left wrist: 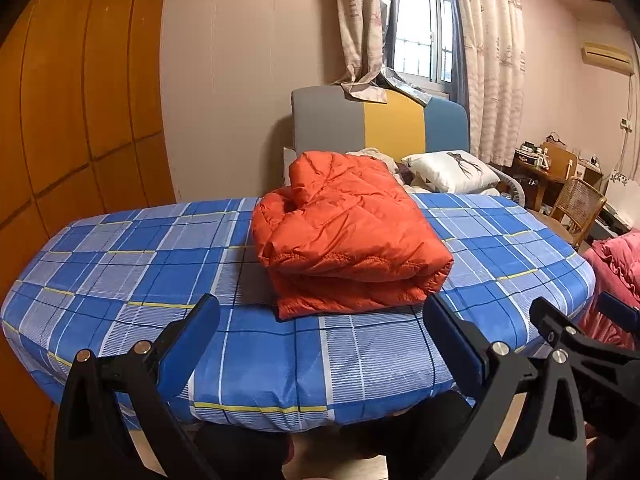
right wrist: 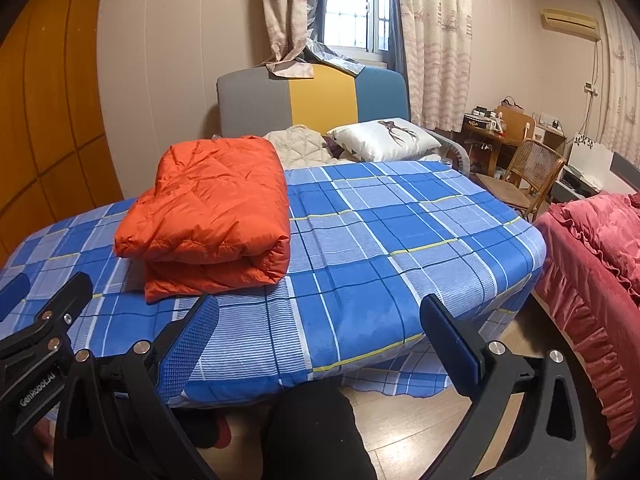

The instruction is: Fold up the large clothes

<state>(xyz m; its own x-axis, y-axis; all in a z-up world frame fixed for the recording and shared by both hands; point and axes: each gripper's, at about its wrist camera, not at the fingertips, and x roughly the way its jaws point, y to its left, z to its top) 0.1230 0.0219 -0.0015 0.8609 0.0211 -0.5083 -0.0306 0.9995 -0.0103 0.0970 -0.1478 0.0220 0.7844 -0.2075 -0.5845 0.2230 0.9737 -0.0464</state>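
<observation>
An orange puffer jacket (left wrist: 348,236) lies folded into a thick rectangle on the blue plaid bed (left wrist: 140,264). It also shows in the right wrist view (right wrist: 212,216), left of centre. My left gripper (left wrist: 320,320) is open and empty, held back at the bed's near edge, short of the jacket. My right gripper (right wrist: 320,320) is open and empty, near the bed's front edge, to the right of the jacket. Each gripper shows at the side of the other's view: the right one (left wrist: 580,320) and the left one (right wrist: 48,304).
A white pillow (right wrist: 384,140) and a cream quilted garment (right wrist: 298,146) lie by the grey, yellow and blue headboard (right wrist: 312,96). A red ruffled bedspread (right wrist: 592,248) is at the right. A wicker chair (right wrist: 528,176) and desk stand beyond. An orange wardrobe (left wrist: 72,120) is at the left.
</observation>
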